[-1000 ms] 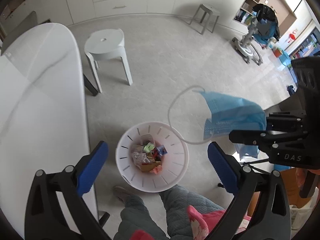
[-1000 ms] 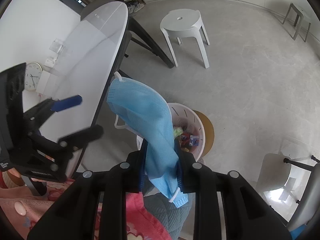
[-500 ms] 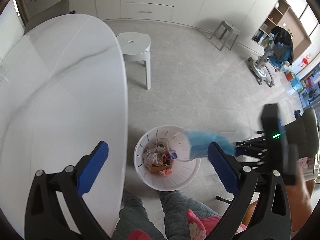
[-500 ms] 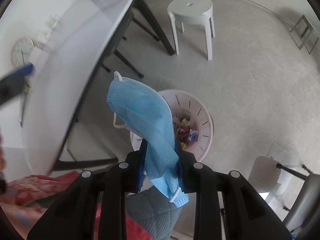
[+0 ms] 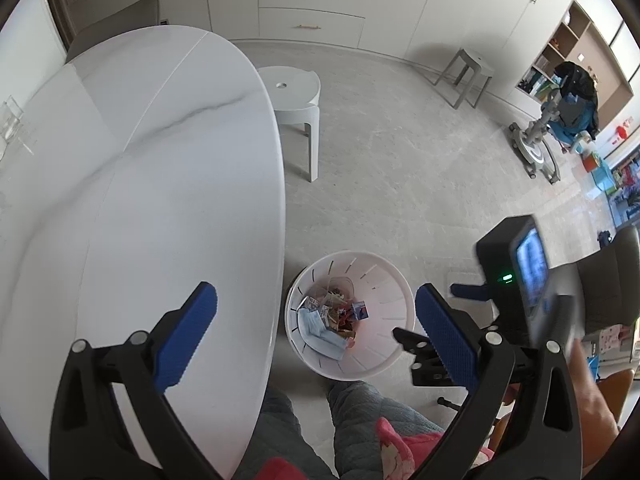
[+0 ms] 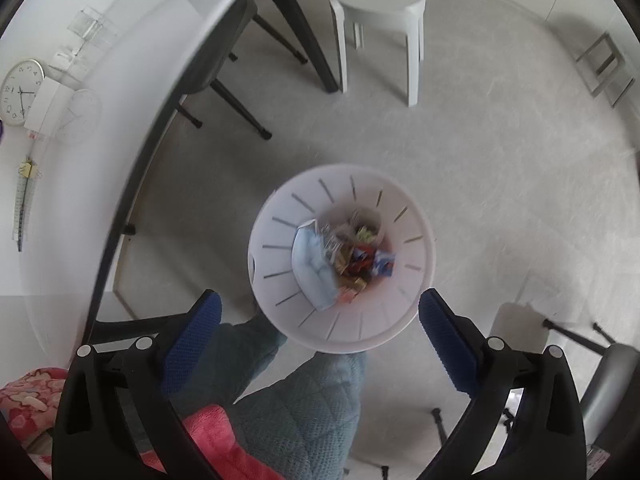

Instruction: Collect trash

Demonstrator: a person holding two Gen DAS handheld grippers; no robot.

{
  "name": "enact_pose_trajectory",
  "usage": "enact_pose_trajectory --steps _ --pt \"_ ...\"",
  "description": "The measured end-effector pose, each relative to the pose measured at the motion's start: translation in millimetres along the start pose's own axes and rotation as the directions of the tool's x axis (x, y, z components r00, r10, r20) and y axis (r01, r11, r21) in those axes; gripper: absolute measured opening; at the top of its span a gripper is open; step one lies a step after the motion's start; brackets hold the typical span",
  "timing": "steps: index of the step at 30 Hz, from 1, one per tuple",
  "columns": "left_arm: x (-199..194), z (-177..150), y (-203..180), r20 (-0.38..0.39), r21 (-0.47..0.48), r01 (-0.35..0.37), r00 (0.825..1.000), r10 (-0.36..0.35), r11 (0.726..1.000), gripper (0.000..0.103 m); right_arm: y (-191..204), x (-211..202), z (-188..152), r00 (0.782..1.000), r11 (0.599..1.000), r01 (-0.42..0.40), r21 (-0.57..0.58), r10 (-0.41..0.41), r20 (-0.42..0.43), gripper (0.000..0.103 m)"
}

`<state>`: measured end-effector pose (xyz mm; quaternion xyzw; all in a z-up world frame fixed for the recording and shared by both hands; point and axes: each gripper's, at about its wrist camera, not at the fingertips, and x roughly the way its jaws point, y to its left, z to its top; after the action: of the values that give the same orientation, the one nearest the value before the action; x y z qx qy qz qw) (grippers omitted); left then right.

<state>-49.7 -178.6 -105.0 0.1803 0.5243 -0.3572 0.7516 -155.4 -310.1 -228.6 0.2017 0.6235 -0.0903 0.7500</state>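
A white slotted trash bin (image 5: 390,280) stands on the floor beside the table; it also shows in the right wrist view (image 6: 280,208). A blue face mask (image 5: 318,332) lies inside it on the left, on several wrappers (image 5: 344,314); the right wrist view shows the mask (image 6: 310,262) too. My left gripper (image 5: 316,338) is open and empty, high above the bin and the table edge. My right gripper (image 6: 320,336) is open and empty right above the bin; it appears in the left wrist view (image 5: 432,322) at the bin's right.
A white marble table (image 5: 140,184) fills the left. A white stool (image 5: 294,92) stands beyond the bin, a grey stool (image 5: 466,74) farther back. The person's legs (image 6: 304,392) are just before the bin. A clock (image 6: 20,90) lies on the table.
My right gripper opened and let go of the blue mask, which dropped into the bin. The left gripper rose and swung left over the table edge.
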Motion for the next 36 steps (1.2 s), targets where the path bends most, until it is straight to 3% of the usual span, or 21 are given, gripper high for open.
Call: enact_pose_trajectory --steps 10,17,23,30,36 --pt "-15 2 16 0.049 -0.075 -0.022 0.998 0.026 0.997 0.095 15 -57 27 0.993 1.0 0.03 0.006 -0.031 0.112 0.1" --pt "-31 -5 46 0.085 -0.159 -0.075 0.992 0.089 0.984 0.095 48 -71 47 0.989 0.996 0.022 -0.089 -0.008 0.148 0.1" --pt "-43 -18 70 0.094 -0.214 -0.119 0.985 0.142 0.97 0.095 84 -68 59 0.992 0.982 0.025 -0.187 -0.001 0.129 0.1" --pt "-65 -55 102 0.095 -0.312 -0.206 0.965 0.246 0.927 0.095 143 -66 68 0.993 0.936 0.029 -0.351 0.014 0.117 0.1" --pt "-75 -95 126 0.051 -0.444 -0.244 0.954 0.297 0.862 0.095 190 -54 66 0.997 0.863 0.014 -0.505 0.027 0.075 0.1"
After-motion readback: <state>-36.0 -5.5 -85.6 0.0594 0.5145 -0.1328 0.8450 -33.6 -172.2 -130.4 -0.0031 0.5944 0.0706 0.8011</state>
